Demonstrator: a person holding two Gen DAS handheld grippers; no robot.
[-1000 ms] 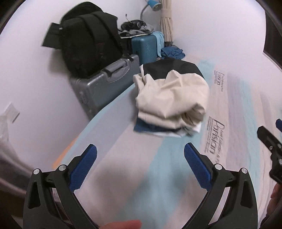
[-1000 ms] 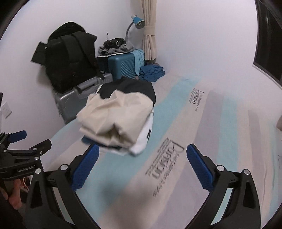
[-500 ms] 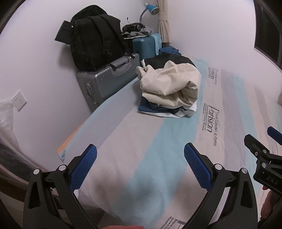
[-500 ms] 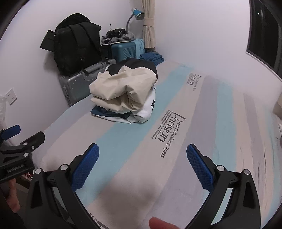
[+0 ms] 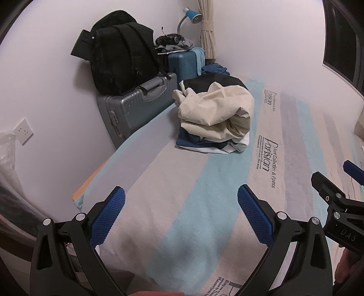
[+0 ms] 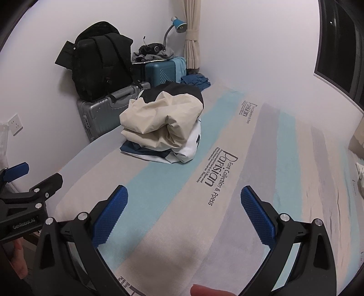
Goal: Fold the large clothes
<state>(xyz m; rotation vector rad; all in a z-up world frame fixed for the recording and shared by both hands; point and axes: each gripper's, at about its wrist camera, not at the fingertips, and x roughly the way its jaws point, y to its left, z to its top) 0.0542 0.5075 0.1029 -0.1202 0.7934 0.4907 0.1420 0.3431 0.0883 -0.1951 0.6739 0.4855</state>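
A stack of folded clothes (image 5: 216, 116) lies at the far left side of the striped bed (image 5: 204, 193); a cream and black jacket is on top, with blue and white garments under it. It also shows in the right wrist view (image 6: 163, 123). My left gripper (image 5: 180, 213) is open and empty above the near part of the bed, well back from the stack. My right gripper (image 6: 184, 211) is open and empty beside it. Each gripper shows at the edge of the other's view: the right one (image 5: 341, 205) and the left one (image 6: 29, 193).
A grey suitcase (image 5: 136, 107) with a black backpack (image 5: 120, 59) on it stands against the wall left of the bed. A teal suitcase (image 5: 184, 61) with clothes on it, a blue lamp (image 5: 193, 16) and a tied curtain (image 5: 208, 29) are in the corner. A dark window (image 6: 341, 45) is on the right.
Both grippers have drawn back from the stack of clothes, which now looks smaller and farther away. Both stay open and empty.
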